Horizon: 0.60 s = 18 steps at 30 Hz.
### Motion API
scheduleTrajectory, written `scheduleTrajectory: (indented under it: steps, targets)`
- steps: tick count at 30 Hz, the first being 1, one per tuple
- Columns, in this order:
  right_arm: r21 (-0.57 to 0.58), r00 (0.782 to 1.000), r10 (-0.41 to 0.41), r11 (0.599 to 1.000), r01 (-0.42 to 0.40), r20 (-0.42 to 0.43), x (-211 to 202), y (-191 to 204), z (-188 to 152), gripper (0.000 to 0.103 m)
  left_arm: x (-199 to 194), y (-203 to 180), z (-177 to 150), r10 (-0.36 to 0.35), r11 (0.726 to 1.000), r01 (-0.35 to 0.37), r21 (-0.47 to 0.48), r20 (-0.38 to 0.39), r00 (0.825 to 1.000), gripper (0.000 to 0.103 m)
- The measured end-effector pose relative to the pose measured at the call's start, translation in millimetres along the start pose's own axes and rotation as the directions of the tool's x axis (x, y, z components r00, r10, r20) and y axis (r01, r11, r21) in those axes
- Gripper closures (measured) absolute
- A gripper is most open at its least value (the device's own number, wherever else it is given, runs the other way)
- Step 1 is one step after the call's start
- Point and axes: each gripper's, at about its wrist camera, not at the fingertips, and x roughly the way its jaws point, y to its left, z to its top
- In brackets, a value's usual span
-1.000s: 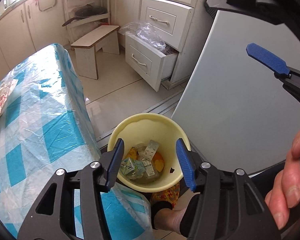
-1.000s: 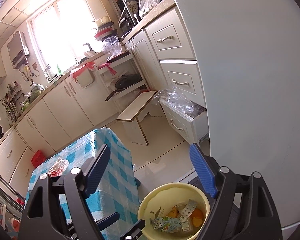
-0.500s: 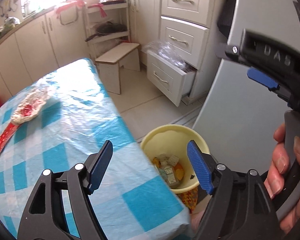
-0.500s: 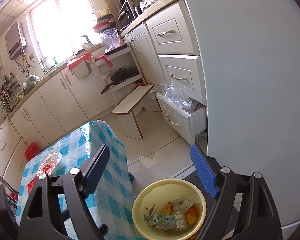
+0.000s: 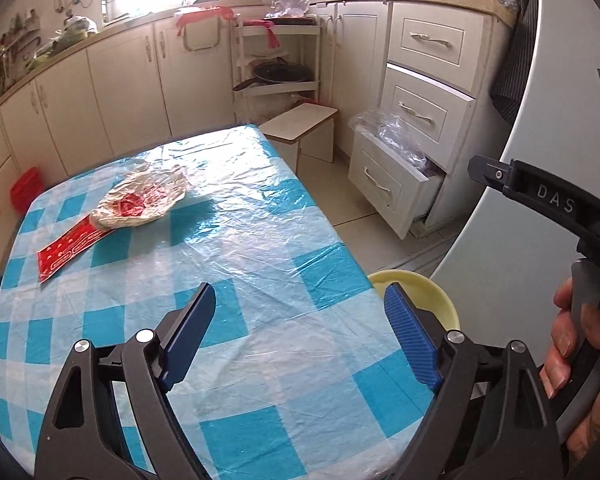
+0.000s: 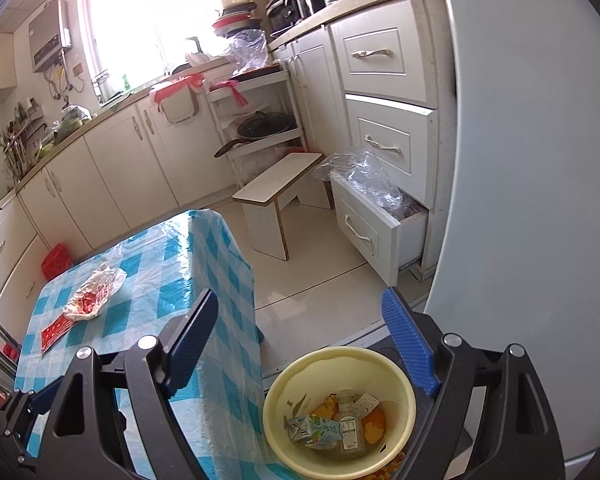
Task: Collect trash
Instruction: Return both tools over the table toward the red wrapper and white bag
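both empty: left gripper (image 5: 298, 338) opening, right gripper (image 6: 302, 340) spread; the far-edge crumpled wrapper (image 5: 140, 202) may slip a shallow pinch.

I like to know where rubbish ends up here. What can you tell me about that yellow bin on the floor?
The bin is a round, pale yellow bucket, plastic by the look of it, with no lid. It stands upright on the floor, close beside the corner of the table and in front of a big grey appliance. Inside lie a small carton, a clear bottle, a blister pack and orange scraps. Neither gripper touches it.
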Motion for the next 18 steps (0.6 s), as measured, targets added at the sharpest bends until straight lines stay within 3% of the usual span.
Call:
scheduleTrajectory:
  steps: [18]
  targets:
    - [-0.139, 0.997, 0.076, 0.987, -0.078, -0.021, 10.4, 70.3, -4.7, 0.020, -13.7, 62.4, -6.8, 0.066, 0.993, -0.064, -0.100, 0.016, 0.998, 0.018]
